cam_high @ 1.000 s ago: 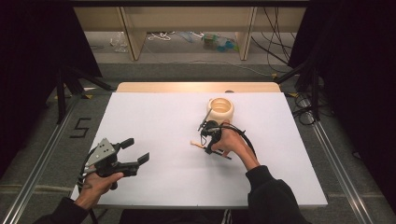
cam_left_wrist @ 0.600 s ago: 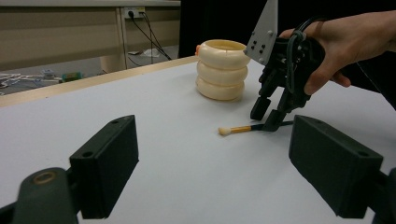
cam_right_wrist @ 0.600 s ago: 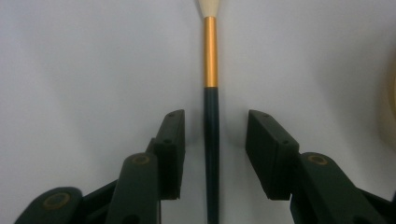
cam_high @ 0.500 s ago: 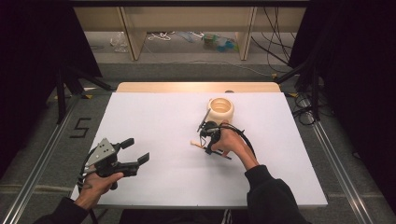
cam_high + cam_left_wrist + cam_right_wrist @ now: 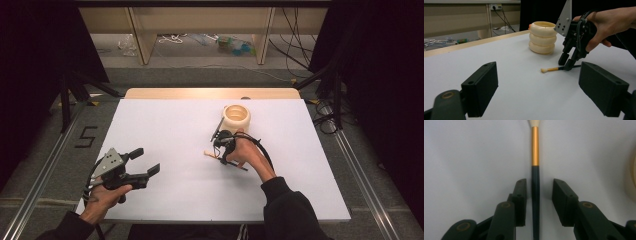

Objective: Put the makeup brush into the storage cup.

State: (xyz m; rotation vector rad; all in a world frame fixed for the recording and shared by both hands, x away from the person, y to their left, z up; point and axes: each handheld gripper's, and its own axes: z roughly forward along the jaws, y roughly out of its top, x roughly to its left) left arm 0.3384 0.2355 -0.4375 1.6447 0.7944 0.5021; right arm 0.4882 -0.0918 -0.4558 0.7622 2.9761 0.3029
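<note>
High view, desk: the white desk [image 5: 165, 130] is carrying a cream ringed holder [image 5: 236, 118] toward its far side, and a thin brush [image 5: 211, 154] is lying flat just in front of the holder.
High view, right gripper: the right gripper [image 5: 221, 148] is pointing down over the brush handle, near the holder; its jaws have just been closing, with the handle between them.
High view, left gripper: the left gripper [image 5: 142, 167] is hovering well apart at the near left corner, spread wide and holding nothing.
Left gripper view, brush: the brush [image 5: 551, 69] is resting on the desk with its pale tip pointing away from the right gripper [image 5: 567, 63], whose jaws are straddling the dark end; from here contact is probably not made, though the angle is poor.
Right gripper view, grip: the brush [image 5: 535, 170] is running straight up between the jaws, a sliver of desk showing on each side, so the pads are not yet pinching it.
Right gripper view, advice: the handle is sitting nearer one pad, so centring it before closing fully should keep it from rolling.
Right gripper view, caution: closing gently and low should stop the thin handle from slipping out.
</note>
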